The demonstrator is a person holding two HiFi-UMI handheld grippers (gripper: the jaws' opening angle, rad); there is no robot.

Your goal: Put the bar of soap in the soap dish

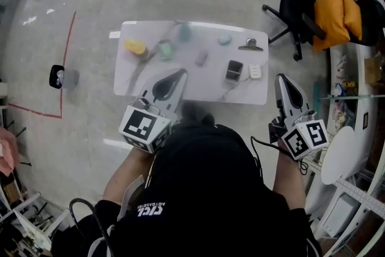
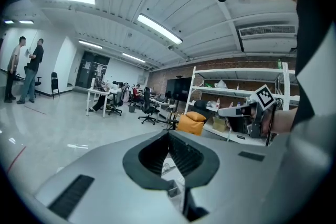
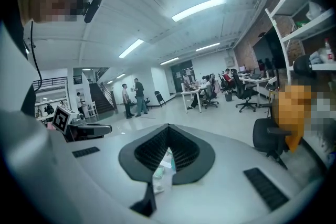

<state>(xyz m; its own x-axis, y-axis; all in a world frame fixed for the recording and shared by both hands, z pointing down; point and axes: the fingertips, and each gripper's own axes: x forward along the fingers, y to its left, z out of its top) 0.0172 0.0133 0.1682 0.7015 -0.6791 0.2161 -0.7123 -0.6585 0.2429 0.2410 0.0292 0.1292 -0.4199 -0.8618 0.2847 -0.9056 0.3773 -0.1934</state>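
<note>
Both tools are pinched together with nothing between the jaws. The left tool hovers over the near edge of the surface, left of centre in the head view, and the right tool hangs off the surface's right end. Neither is close to anything it could pick up. The yellow piece at the upper left of the surface looks like the bar of soap, and the green item just beside it on the right is probably the soap dish — both are too small to be sure. For a good reach, the left tool should spread its jaws before it descends, come in across the bar's narrower sides, and stay clear of the dish — soap may slip, so the grip should be square.
</note>
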